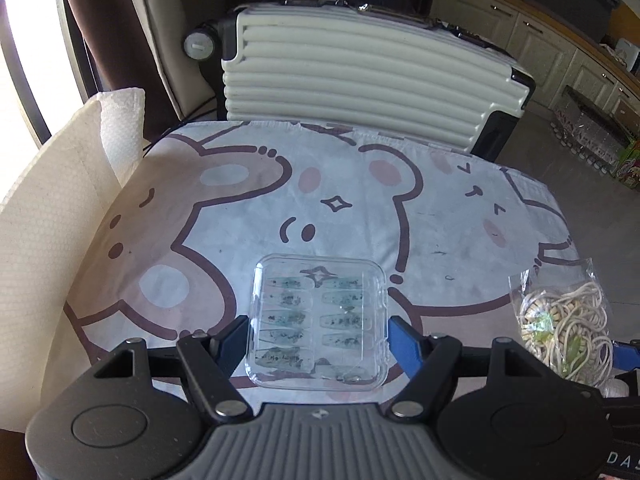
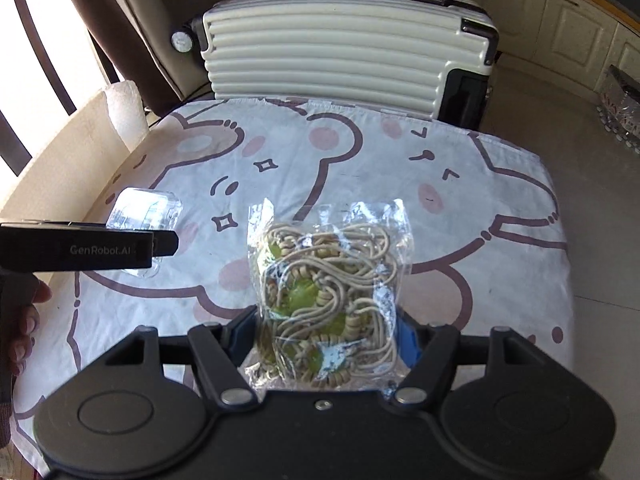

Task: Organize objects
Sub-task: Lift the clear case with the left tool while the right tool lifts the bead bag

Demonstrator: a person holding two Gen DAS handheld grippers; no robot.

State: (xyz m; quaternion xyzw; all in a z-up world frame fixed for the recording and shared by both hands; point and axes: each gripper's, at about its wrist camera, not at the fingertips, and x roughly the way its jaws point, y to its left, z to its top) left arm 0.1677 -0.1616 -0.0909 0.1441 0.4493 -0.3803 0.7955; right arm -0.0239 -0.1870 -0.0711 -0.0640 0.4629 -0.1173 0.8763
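A clear plastic case of press-on nails (image 1: 318,322) sits between the fingers of my left gripper (image 1: 320,338), whose jaws press its two sides; it is held just above the bear-print cloth (image 1: 340,200). The case also shows in the right wrist view (image 2: 144,210), behind the left gripper's black finger (image 2: 120,246). My right gripper (image 2: 326,338) is shut on a clear bag of beige cord bracelets with green beads (image 2: 326,292). That bag shows at the right edge of the left wrist view (image 1: 564,326).
A white ribbed suitcase (image 1: 360,76) lies on its side behind the table. White foam wrap (image 1: 60,208) stands along the table's left side. Cream cabinets (image 1: 540,40) and packaged goods (image 1: 592,140) are on the floor side to the right.
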